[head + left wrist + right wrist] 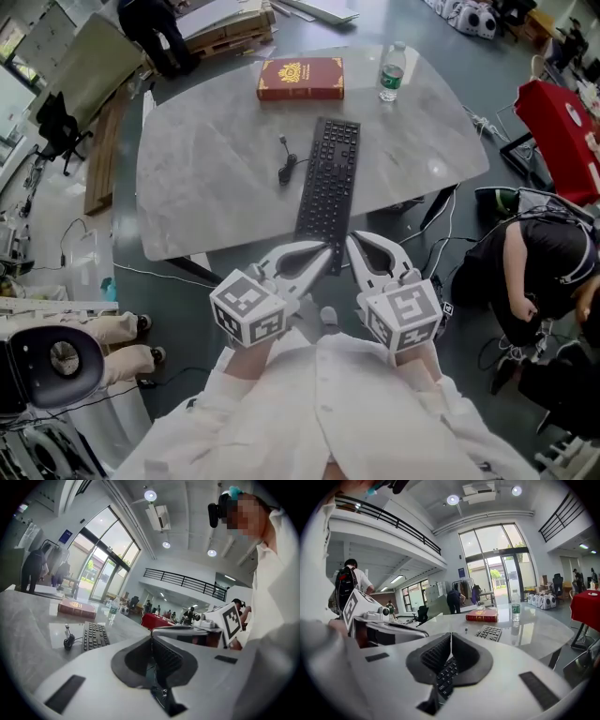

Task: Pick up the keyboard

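The left gripper (322, 251) and right gripper (354, 243) hang at the marble table's (206, 178) near edge, jaws closed and empty. The black keyboard (328, 183) lies just ahead, untouched. This looks like the approach; next, the jaws must open.

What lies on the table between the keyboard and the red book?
Nothing. The head view shows only bare table between the far end of the keyboard and the red book.
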Tool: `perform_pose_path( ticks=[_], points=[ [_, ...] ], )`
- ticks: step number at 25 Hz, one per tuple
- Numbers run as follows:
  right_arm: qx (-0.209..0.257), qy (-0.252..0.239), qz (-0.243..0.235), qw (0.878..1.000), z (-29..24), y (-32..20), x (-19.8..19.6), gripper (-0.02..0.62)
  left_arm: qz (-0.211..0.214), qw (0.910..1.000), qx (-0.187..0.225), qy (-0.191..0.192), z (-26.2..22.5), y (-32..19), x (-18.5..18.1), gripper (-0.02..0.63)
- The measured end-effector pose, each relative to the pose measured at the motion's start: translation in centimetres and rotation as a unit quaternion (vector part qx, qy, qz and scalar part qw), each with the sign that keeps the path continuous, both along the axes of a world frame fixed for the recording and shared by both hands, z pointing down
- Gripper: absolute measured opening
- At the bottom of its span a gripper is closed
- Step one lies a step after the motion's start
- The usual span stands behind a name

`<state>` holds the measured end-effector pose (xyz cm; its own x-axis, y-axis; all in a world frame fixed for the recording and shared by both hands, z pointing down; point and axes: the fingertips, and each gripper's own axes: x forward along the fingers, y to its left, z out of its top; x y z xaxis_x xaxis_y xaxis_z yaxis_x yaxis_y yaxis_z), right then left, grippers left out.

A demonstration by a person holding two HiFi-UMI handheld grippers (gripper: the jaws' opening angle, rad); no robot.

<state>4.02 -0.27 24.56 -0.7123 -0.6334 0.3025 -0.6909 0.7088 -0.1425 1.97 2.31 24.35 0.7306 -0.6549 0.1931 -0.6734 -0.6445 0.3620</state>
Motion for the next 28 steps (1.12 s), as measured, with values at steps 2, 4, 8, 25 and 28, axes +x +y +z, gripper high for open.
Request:
perform_pose_path(
  ticks=[2, 4, 8, 25, 28],
  points=[
    [-0.006, -0.003, 0.001, 1.000, 0.4, -0.6, -0.5, 0.031, 0.000, 1.0000, -0.006, 0.001, 0.5, -0.6, -0.4, 0.017],
    [-0.008, -0.004, 0.004, 1.000, 0.6, -1.2, -0.8, 0.031, 0.004, 0.9999, -0.011, -0.002, 0.9, -1.3, -0.8, 0.017],
    [-0.018, -0.005, 0.016, 1.000, 0.6, -2.8, -1.3, 0.031, 0.021, 0.9996, -0.019, 0.002, 0.6, -2.9, -1.2, 0.017],
    [-0.069, 0.008, 0.069, 0.995, 3.4, -5.9, -2.4, 0.031, 0.089, 0.9940, -0.063, -0.003, 3.7, -6.8, -2.8, 0.017],
    [-0.076, 0.004, 0.083, 0.994, 3.8, -6.4, -2.4, 0.031, 0.103, 0.9925, -0.065, -0.011, 4.3, -6.9, -2.7, 0.017]
  ],
)
